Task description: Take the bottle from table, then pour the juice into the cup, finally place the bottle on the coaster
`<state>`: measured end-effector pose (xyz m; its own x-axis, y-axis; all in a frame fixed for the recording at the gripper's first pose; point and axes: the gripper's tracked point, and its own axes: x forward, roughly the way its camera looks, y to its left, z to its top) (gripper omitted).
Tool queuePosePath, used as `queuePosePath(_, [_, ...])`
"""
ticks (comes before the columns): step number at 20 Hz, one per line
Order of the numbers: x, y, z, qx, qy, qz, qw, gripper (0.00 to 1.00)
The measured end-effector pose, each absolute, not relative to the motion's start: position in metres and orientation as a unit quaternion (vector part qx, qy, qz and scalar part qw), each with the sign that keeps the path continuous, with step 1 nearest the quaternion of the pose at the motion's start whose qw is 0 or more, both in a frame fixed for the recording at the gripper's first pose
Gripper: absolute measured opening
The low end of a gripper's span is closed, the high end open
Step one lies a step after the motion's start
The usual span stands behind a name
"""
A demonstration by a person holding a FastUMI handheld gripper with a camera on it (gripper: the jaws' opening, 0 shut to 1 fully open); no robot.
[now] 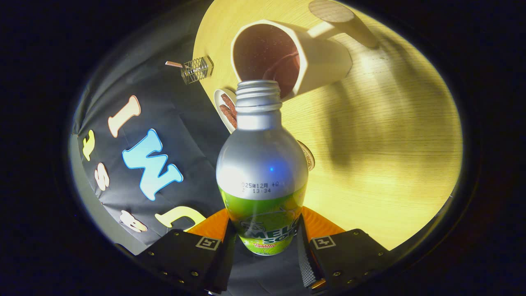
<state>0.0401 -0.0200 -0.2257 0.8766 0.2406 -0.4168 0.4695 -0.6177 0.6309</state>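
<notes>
Fingers [263, 246] are clamped on both sides of the bottle [263, 172], uncapped and tipped with its mouth right at the cup [287, 57] rim over the worktop [390, 144].

The hand-held gripper [263, 246] has two blocky finger housings studded with small brass-coloured screws. Each carries a square, pale-bordered marker tag near its inner corner. Orange panels rise behind both housings, and the right finger's inner face is ribbed.
</notes>
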Motion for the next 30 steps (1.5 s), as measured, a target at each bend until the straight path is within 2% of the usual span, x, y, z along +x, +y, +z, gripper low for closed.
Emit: queuePosePath(30, [0.039, -0.030, -0.209, 0.913, 0.219, -0.136, 0.315, 0.66])
